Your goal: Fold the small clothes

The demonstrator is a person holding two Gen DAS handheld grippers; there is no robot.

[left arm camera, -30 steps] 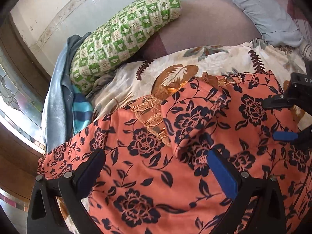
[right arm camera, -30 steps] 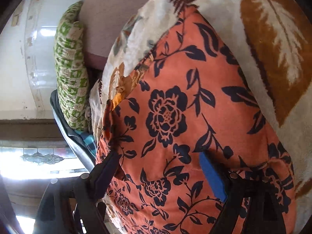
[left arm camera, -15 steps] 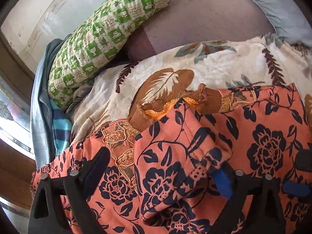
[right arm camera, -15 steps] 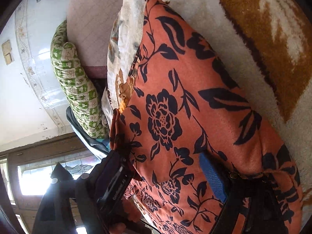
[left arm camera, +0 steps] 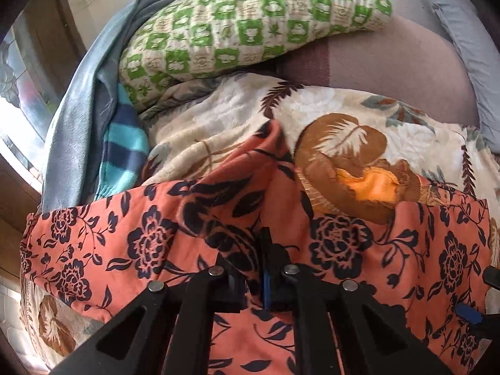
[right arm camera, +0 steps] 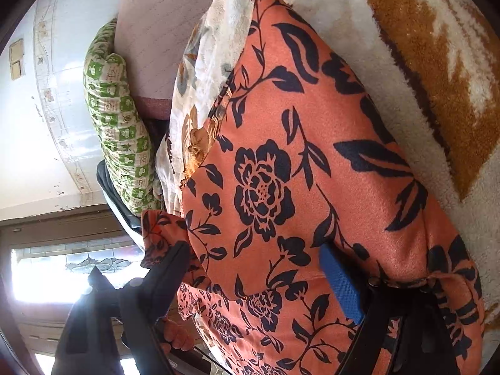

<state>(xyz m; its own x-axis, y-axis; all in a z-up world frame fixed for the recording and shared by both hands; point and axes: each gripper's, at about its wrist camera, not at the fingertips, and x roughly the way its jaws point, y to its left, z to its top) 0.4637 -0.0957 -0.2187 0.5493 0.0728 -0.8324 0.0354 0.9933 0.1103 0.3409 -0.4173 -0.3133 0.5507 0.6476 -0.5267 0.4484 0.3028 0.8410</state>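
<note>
An orange garment with dark blue flowers (left arm camera: 150,243) lies spread on a cream leaf-print blanket (left arm camera: 218,118). My left gripper (left arm camera: 264,250) is shut on a fold of it, and the pinched cloth rises in a ridge ahead of the fingers. The garment's brown embroidered neckline (left arm camera: 365,184) shows to the right of that ridge. In the right wrist view the same garment (right arm camera: 265,187) fills the middle. My right gripper (right arm camera: 254,268) stands open over it, fingers wide apart, the cloth bulging between them without being pinched. Its blue pad (left arm camera: 467,312) peeks in at the left wrist view's right edge.
A green checked pillow (left arm camera: 250,25) lies behind the blanket, with a blue-grey cloth (left arm camera: 72,131) and a striped blue piece (left arm camera: 125,147) at its left. A grey pillow (left arm camera: 462,31) sits at the far right. A hand (right arm camera: 178,334) and a bright window (right arm camera: 62,275) lie lower left.
My left gripper swept across the garment toward its left part, and its jaws went from wide open to shut on a fold. The right gripper stayed open in place.
</note>
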